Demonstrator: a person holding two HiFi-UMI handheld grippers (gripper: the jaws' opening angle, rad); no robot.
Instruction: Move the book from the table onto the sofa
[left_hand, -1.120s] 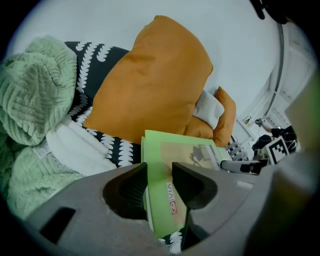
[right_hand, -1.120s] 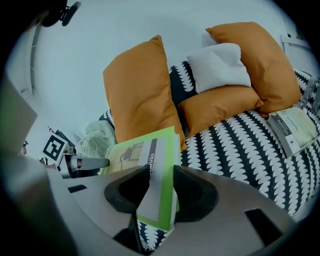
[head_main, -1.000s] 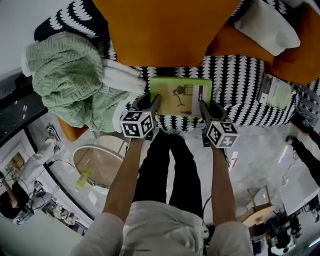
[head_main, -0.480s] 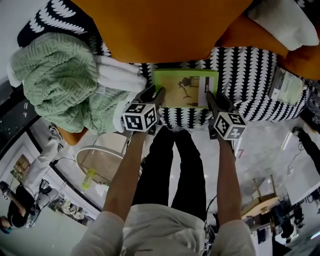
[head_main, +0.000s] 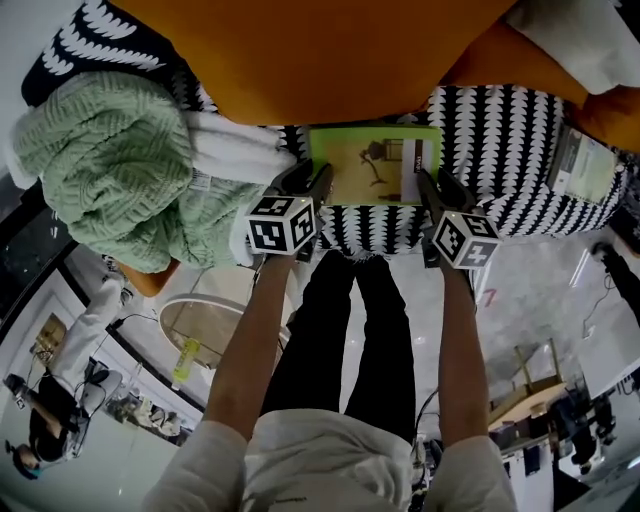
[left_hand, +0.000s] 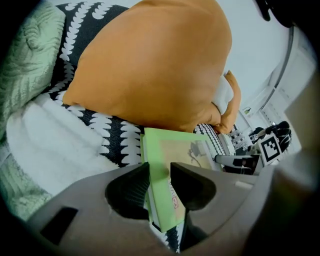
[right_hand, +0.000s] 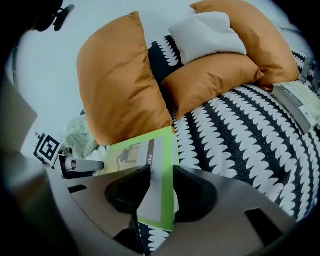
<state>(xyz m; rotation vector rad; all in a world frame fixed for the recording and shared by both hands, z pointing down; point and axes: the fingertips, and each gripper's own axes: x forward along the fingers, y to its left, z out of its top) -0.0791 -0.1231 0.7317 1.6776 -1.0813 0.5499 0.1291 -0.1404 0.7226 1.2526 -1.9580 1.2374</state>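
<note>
The head view looks steeply down from above onto the near edge of the sofa. Each gripper view sits low, close behind its own jaws, facing far across the seat. All three share the green book and the big orange cushion.

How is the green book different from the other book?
The bright green book is pinched by the left gripper, whose jaws have just been closing, and the right gripper; the pale grey book lies untouched. The green one is by the big orange cushion, the grey one far right. Both are over the black-and-white sofa.
</note>
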